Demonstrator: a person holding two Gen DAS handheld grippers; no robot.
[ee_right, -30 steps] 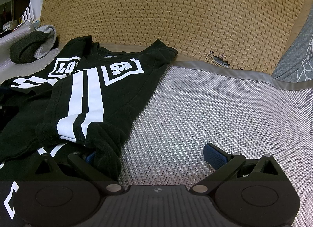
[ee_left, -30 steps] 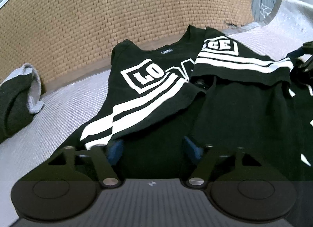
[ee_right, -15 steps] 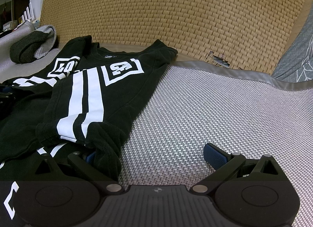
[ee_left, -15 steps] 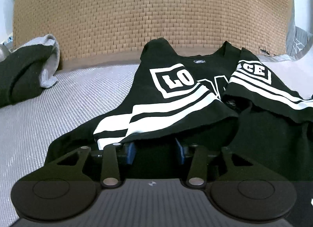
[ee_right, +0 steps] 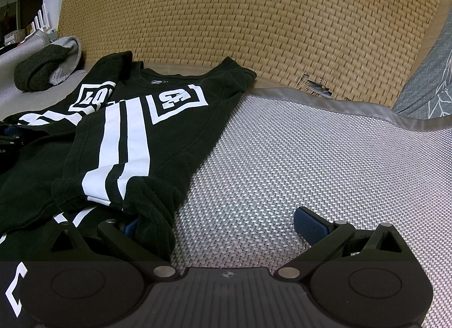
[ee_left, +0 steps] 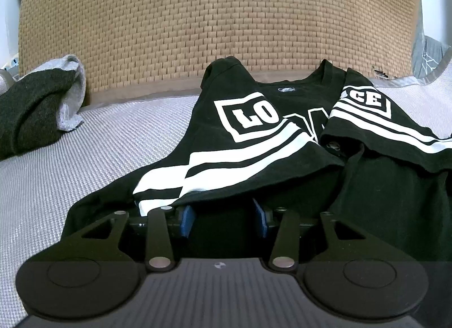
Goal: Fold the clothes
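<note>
The black T-shirt (ee_left: 254,141) lay on the grey woven mat (ee_right: 296,158), collar toward the wicker backboard (ee_left: 214,17) at 12 o'clock, with both sides already turned in over the middle so the white stripes ran down the top.

The left hand-held gripper (ee_left: 224,216) sat at 6 o'clock of its view with its blue pads apart, black cloth lying between them and the striped flap draped over their tips; I could not tell whether the pads pressed the cloth.

The right hand-held gripper (ee_right: 220,222) was spread wide: its left pad sat tucked under the bunched hem and its right pad (ee_right: 309,222) rested on bare mat.

The step in hand looked like taking the lower hem to fold it up toward the collar. To do that well, both grippers would need all layers pinched at matching points and lifted together, or the flaps could slide open.

A dark grey garment (ee_left: 31,113) lay well apart at 9 o'clock.
</note>
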